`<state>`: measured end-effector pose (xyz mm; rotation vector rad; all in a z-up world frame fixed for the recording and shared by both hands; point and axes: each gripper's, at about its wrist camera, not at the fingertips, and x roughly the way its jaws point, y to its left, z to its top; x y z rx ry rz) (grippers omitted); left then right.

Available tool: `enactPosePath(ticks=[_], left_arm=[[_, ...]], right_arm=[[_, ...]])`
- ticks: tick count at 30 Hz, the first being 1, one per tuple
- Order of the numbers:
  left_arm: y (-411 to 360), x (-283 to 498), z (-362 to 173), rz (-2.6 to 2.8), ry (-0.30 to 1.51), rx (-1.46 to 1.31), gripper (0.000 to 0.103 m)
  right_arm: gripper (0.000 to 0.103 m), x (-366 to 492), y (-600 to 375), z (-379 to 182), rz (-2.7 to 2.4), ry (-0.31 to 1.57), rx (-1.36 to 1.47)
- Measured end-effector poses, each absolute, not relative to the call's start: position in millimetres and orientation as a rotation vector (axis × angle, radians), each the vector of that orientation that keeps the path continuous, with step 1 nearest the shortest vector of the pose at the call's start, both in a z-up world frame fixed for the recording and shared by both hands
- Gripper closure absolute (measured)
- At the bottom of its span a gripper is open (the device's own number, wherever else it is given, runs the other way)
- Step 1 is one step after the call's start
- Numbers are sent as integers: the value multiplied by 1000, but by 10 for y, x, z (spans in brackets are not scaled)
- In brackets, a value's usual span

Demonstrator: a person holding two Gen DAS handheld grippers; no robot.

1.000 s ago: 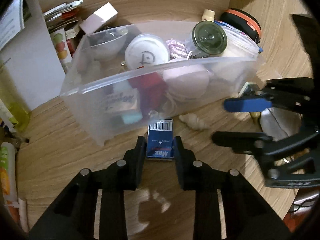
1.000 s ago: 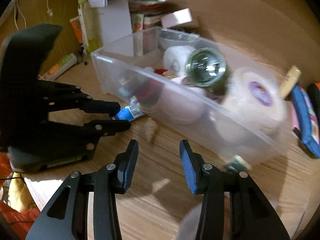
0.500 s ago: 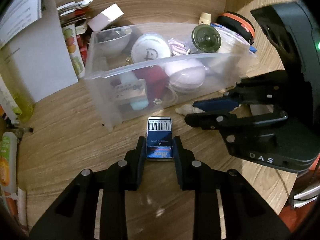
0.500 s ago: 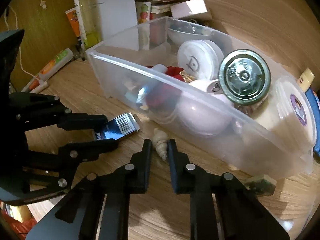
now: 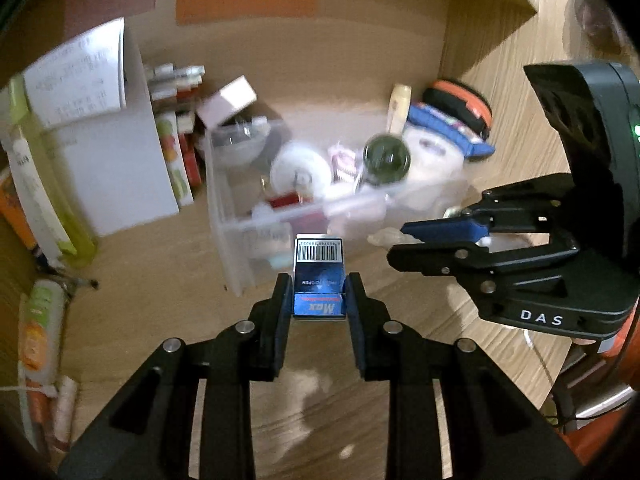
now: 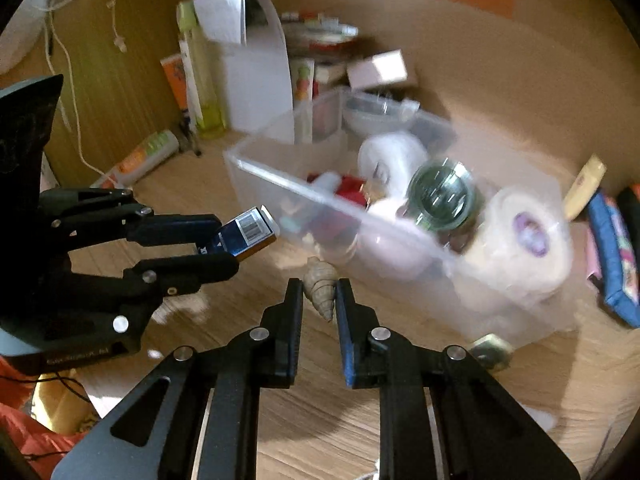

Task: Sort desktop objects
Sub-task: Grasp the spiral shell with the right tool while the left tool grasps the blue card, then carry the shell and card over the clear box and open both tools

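Observation:
My left gripper [image 5: 318, 292] is shut on a small blue box with a barcode [image 5: 319, 270] and holds it off the wooden desk, in front of the clear plastic bin [image 5: 240, 240]. The box also shows in the right wrist view [image 6: 250, 236]. My right gripper [image 6: 319, 292] is shut on a pale spiral seashell [image 6: 322, 286] and holds it above the desk, near the bin's front wall [image 6: 400, 248]. The bin holds a glass jar [image 6: 442, 196], white round containers, red items and a tape roll.
White folder [image 5: 108, 160], books and a green bottle [image 6: 202, 80] stand left of the bin. Tubes [image 5: 38, 332] lie at the left desk edge. A blue pouch [image 6: 612, 256] and an orange-black case [image 5: 460, 108] lie right of the bin. A small metal object [image 6: 490, 354] lies by the bin's corner.
Both grippers have lifted off the desk with their objects, and the bin now looks farther and lower. The right gripper closed on the seashell within the last second.

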<state>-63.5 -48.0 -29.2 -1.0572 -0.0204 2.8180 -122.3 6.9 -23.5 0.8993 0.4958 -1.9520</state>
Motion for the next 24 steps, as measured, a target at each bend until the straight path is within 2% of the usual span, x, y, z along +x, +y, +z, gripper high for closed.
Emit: enactPosePath(ticks=[11, 24], left_arm=[[-549, -805, -14, 2854, -45, -950, 77], [-745, -1121, -176, 2866, -83, -1011, 77]], right_arm=[[88, -1370, 98, 148, -2009, 469, 801], [88, -1605, -297, -43, -1954, 549, 834]])
